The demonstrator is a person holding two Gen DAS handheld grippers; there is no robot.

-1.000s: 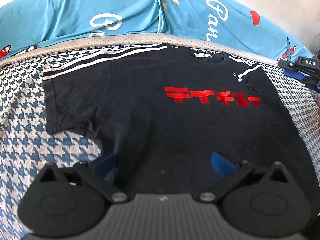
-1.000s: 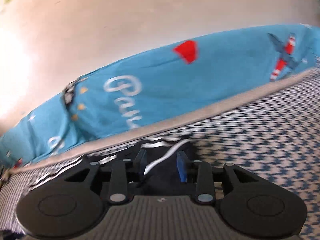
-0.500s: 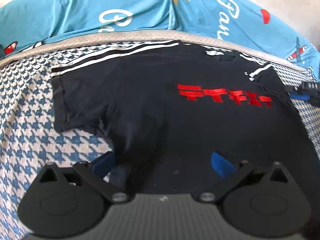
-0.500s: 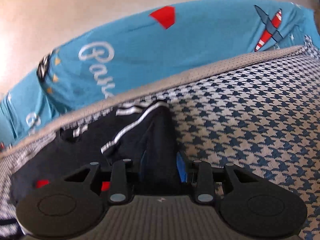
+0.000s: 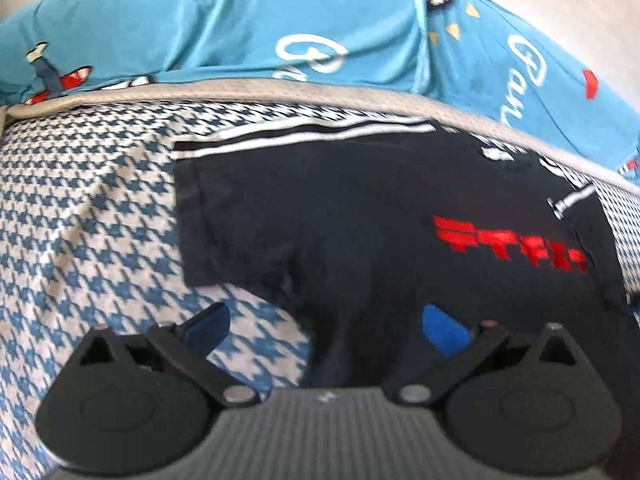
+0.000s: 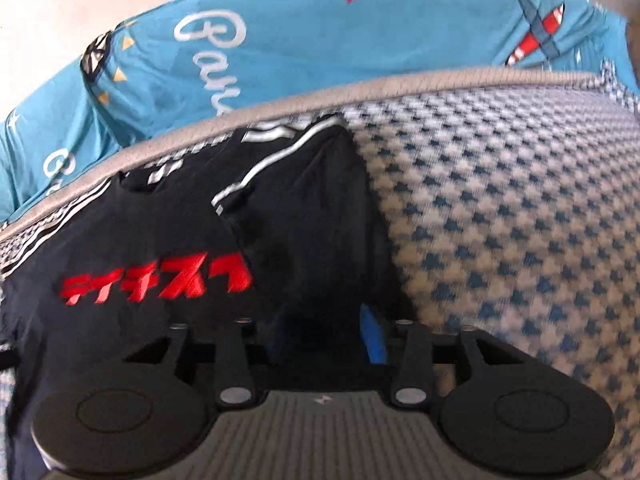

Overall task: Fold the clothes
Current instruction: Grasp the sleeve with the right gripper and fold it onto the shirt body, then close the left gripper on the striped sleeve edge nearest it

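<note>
Left wrist: left tool [image 5: 326, 330] gapes over T-shirt [image 5: 360, 208] edge; right tool [image 6: 326, 338] pinches its side.

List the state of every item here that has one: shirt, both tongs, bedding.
Black T-shirt: flat on the bed, far sleeve folded inward.
Left tongs: open, straddling the shirt's side edge.
Right tongs: shut on shirt fabric.
Houndstooth cover: spread.
Blue printed sheet: bunched along the wall.

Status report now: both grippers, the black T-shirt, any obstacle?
Left gripper open, low over T-shirt edge. Right gripper shut on folded-in shirt side. Bedcover bare beside it, no obstacle seen.
</note>
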